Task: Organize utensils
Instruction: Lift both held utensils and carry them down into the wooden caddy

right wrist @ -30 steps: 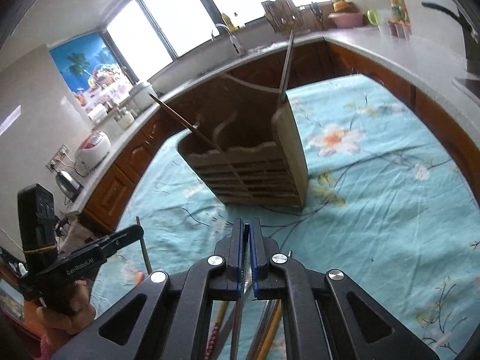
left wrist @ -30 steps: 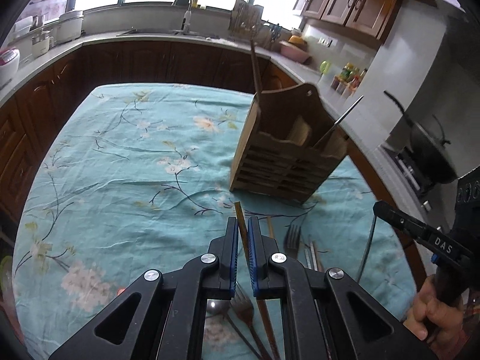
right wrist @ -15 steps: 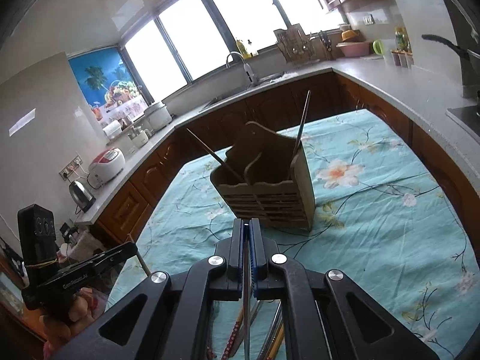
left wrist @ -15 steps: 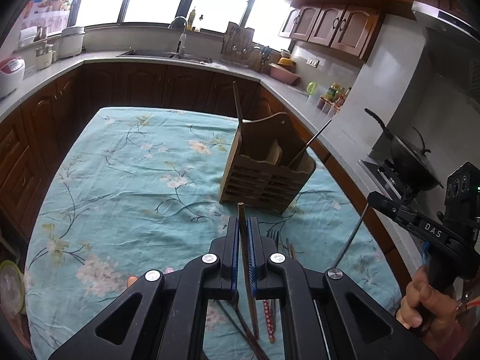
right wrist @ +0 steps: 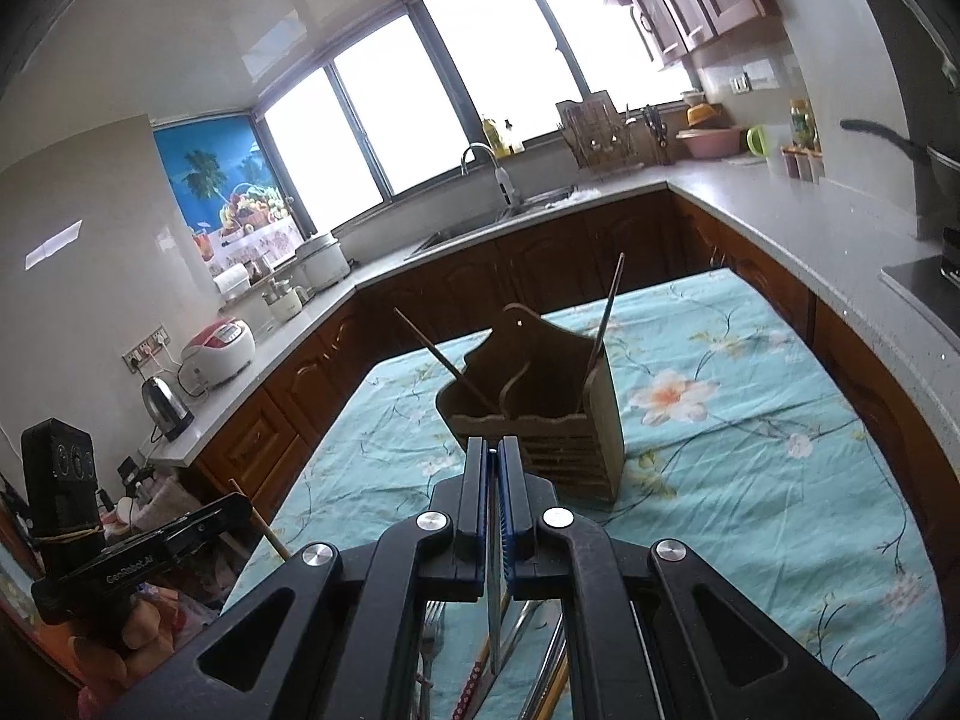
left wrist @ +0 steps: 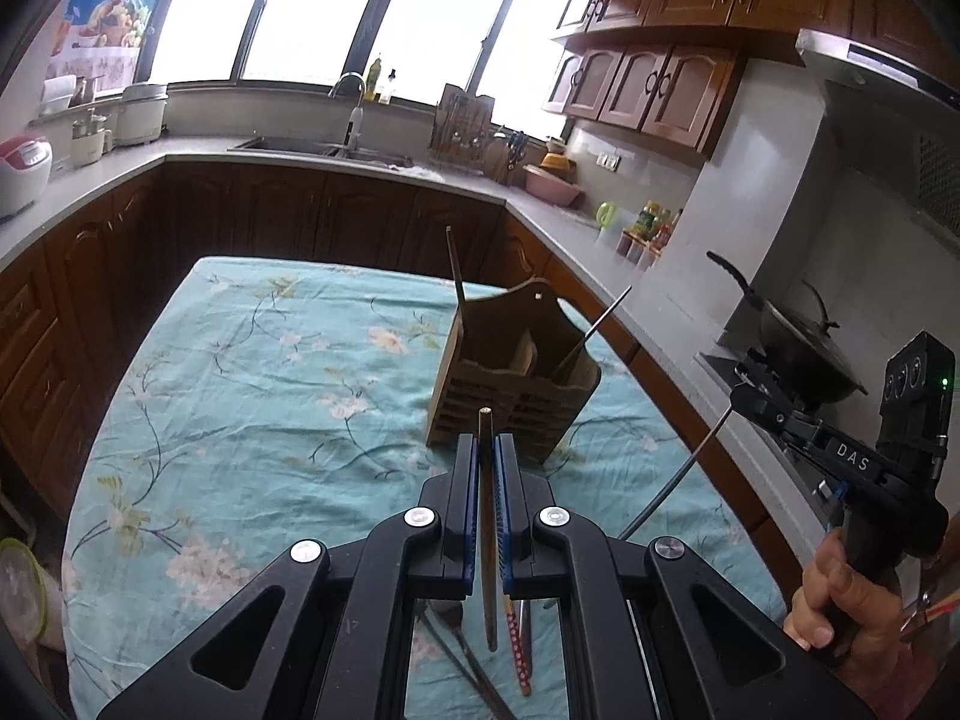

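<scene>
Your left gripper (left wrist: 487, 450) is clamped on a wooden chopstick (left wrist: 487, 540), tip poking past the pads. Your right gripper (right wrist: 492, 450) pinches a thin metal chopstick (right wrist: 493, 600). The wooden utensil holder (left wrist: 510, 396) stands on the floral tablecloth (left wrist: 270, 390) ahead, one stick leaning in each end compartment. Loose cutlery (left wrist: 522, 648) lies below the left gripper.

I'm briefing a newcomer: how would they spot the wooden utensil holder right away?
Find the table with the teal floral cloth. The wooden utensil holder stands upright at its far right side, the only box there, slatted in front, with two thin sticks jutting from it.
</scene>
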Demonstrator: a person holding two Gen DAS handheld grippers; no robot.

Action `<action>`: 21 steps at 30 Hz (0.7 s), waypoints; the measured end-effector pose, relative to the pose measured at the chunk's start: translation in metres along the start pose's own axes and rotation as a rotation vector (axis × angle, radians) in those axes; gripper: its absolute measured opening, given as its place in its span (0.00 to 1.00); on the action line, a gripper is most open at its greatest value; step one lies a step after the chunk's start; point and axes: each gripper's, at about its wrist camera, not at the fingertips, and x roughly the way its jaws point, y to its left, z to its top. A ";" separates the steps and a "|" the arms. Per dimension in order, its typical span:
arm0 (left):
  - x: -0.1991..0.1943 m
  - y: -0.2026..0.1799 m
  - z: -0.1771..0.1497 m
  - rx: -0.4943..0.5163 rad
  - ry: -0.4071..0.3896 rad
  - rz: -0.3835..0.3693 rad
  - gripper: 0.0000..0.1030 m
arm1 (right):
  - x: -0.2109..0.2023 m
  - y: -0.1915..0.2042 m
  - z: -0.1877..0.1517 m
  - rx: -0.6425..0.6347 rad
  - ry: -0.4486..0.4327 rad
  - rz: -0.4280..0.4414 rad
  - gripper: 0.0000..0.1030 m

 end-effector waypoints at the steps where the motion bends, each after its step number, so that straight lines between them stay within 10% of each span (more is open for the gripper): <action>1: -0.002 0.000 0.002 -0.001 -0.010 -0.001 0.03 | -0.001 0.001 0.001 -0.002 -0.006 0.000 0.03; 21: -0.005 0.009 0.027 -0.022 -0.189 -0.052 0.03 | -0.004 -0.005 0.036 -0.022 -0.119 -0.004 0.03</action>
